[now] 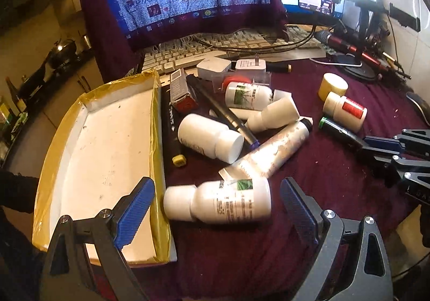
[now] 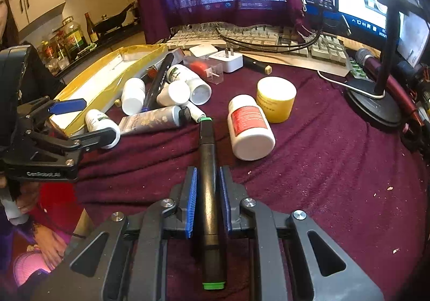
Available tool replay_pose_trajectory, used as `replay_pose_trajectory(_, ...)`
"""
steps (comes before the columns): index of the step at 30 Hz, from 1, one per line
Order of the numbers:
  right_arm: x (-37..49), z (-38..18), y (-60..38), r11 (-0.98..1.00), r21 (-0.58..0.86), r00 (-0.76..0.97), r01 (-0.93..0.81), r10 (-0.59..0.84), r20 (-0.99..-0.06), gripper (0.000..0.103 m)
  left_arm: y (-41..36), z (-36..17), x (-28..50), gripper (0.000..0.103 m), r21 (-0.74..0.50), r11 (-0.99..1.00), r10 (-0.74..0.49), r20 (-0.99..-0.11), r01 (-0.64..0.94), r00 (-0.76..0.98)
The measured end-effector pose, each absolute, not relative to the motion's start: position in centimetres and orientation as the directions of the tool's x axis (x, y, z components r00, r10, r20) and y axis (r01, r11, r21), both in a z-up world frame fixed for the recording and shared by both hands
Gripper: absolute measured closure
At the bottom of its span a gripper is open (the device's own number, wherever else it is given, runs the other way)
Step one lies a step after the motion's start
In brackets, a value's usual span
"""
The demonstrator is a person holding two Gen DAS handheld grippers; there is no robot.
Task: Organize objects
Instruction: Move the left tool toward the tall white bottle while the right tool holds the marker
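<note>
My right gripper [image 2: 208, 174] is shut on a black marker [image 2: 207, 156] with green ends, which runs lengthwise between the blue pads over the maroon cloth. The left wrist view shows the same marker [image 1: 337, 130] held by that gripper [image 1: 362, 143] at the right edge. My left gripper [image 1: 217, 207] is open and straddles a white bottle [image 1: 228, 201] with a green label that lies on its side, with the pads clear of it. From the right wrist view this bottle [image 2: 100, 122] lies between the left gripper's fingers [image 2: 67, 107]. A yellow-taped white tray [image 1: 107, 139] lies at the left.
A pile of white bottles [image 1: 209, 139], a tube [image 1: 274, 150], markers and small boxes sits right of the tray. A red-labelled white bottle [image 2: 250, 126] and yellow jar [image 2: 276, 99] lie apart. Behind are a keyboard [image 2: 268, 37], a microphone [image 2: 376, 61], a stand base [image 2: 373, 107] and a cloth-draped monitor.
</note>
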State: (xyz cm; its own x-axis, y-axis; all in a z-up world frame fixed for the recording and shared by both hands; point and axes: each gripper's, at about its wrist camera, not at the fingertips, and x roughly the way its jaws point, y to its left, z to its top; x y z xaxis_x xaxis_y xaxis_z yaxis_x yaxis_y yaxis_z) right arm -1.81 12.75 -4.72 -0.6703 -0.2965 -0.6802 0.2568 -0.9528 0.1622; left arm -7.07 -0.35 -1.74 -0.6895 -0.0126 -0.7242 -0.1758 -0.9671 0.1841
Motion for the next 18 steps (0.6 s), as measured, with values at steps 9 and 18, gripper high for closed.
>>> replay_pose_trajectory(9, -1.8, -4.8, 12.7, -0.955, 0.162, -0.676, 0.247, -0.289, -0.677, 0.088, -1.9, -1.0, -5.7, 0.016, 0.157, -0.973, 0.002, -0.725, -0.167, -0.689)
replay_pose_trajectory(18, -1.8, -4.7, 12.8, -0.955, 0.172, -0.676, 0.242, -0.293, -0.676, 0.088, -1.5, -1.5, -6.3, 0.015, 0.141, -0.971, 0.017, -0.762, -0.192, -0.648)
